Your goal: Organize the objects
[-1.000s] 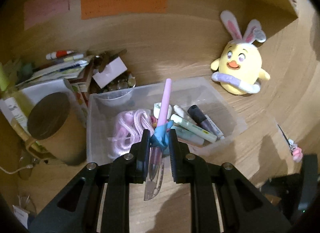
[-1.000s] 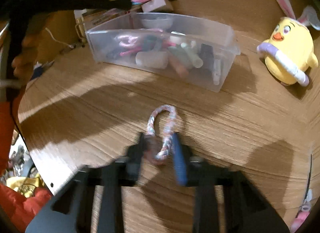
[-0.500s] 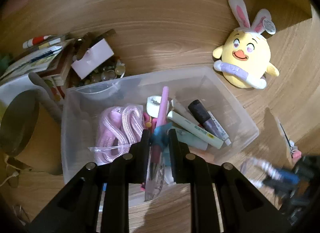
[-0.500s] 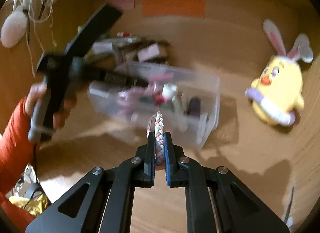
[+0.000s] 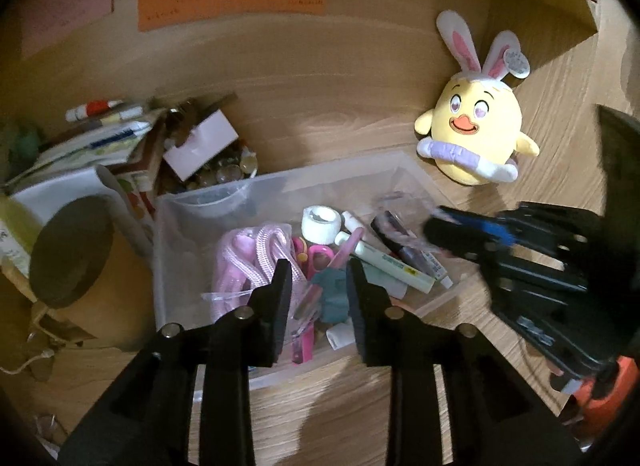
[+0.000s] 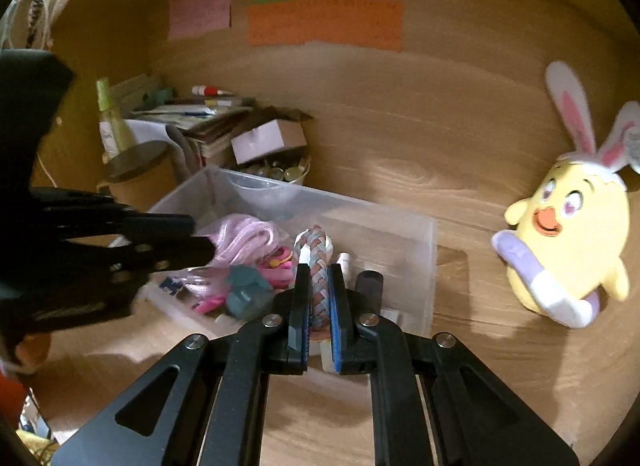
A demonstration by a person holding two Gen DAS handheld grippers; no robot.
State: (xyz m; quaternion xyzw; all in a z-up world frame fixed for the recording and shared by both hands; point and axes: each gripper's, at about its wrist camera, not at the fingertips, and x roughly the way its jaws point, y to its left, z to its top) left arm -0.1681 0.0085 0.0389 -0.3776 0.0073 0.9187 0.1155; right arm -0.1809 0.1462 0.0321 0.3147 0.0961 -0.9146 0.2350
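Note:
A clear plastic bin (image 5: 280,181) (image 6: 416,225) holds a pink cord (image 5: 248,258), a tape roll (image 5: 322,221), scissors and markers. My left gripper (image 5: 318,280) is open above the bin; the pink pen with a teal bow (image 5: 332,290) lies in the bin between its fingers. My right gripper (image 6: 319,278) is shut on a braided loop (image 6: 316,250) and holds it over the bin's near side. The right gripper also shows in the left wrist view (image 5: 460,234), blurred, at the bin's right end. The left gripper shows at the left of the right wrist view (image 6: 160,234).
A yellow bunny-eared plush (image 5: 476,137) (image 6: 568,246) sits right of the bin. A brown round canister (image 5: 68,254), a pile of papers and boxes (image 5: 120,141) and a jar of beads (image 5: 224,169) stand left and behind. Coloured paper notes (image 6: 324,21) hang on the wooden back wall.
The left gripper opened and the pink pen dropped into the bin. The right gripper picked the braided loop off the table and carried it over the bin.

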